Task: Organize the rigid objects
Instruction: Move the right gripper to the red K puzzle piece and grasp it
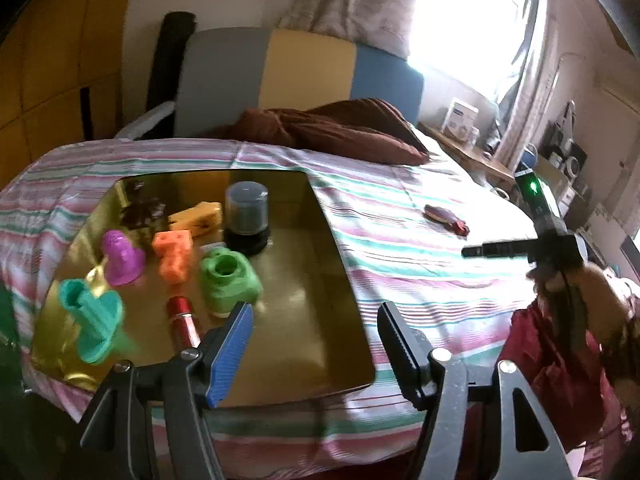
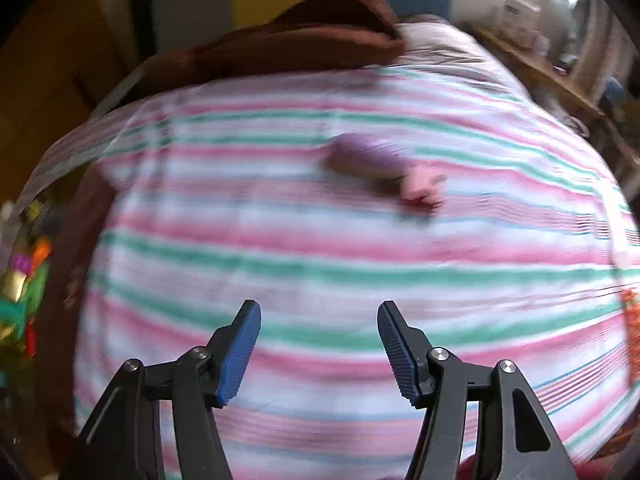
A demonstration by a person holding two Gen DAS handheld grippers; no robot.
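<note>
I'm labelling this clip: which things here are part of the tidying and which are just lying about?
Part of the job:
gold tray
green block
orange block
purple piece
teal piece
red tube
small dark-red object on the sheet

Lying about:
brown blanket
striped sheet

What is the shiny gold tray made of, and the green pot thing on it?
The gold tray looks like polished metal or mirrored plastic: it reflects the toys like a mirror. The green pot looks like matte plastic, perhaps 3D-printed, though blur hides any layer lines.
</note>
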